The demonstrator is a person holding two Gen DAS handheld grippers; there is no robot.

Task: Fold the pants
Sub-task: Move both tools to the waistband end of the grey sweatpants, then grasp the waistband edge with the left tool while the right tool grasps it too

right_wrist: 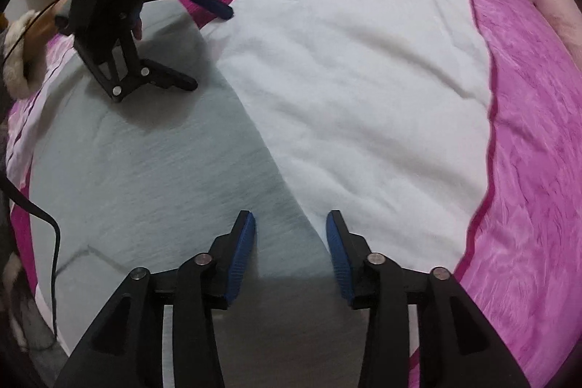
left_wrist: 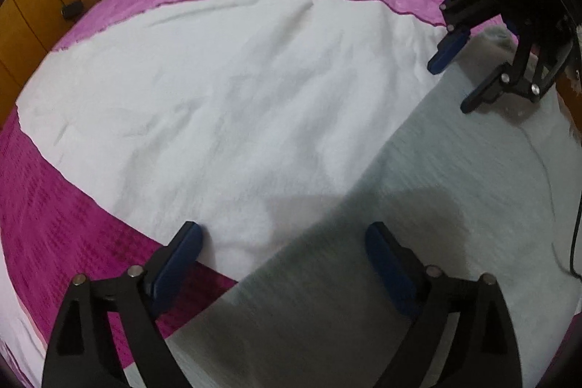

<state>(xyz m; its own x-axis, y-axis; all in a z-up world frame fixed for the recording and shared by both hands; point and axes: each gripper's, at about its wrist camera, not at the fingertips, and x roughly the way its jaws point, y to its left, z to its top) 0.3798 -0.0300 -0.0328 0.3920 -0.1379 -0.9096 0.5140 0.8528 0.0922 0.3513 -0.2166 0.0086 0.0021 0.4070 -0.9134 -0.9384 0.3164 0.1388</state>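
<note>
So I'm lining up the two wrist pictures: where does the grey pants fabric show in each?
Left wrist view: grey pants fill the lower right, under the left gripper.
Right wrist view: they fill the lower left.
Shared landmark: their straight edge against the white blanket.

Pants (right_wrist: pixel 145 177): grey knit cloth, matt, finely ribbed. White blanket (left_wrist: pixel 236 90): soft fleecy cloth, matt, lightly rumpled. Bed cover (right_wrist: pixel 527 133): magenta plush cloth with a slight sheen. Left hand-held gripper (left_wrist: pixel 283 242) and right hand-held gripper (right_wrist: pixel 291 235): matt black plastic, ridged blue pads, bright metal pins. Cupboard (left_wrist: pixel 22 24): smooth yellowish wood.
</note>
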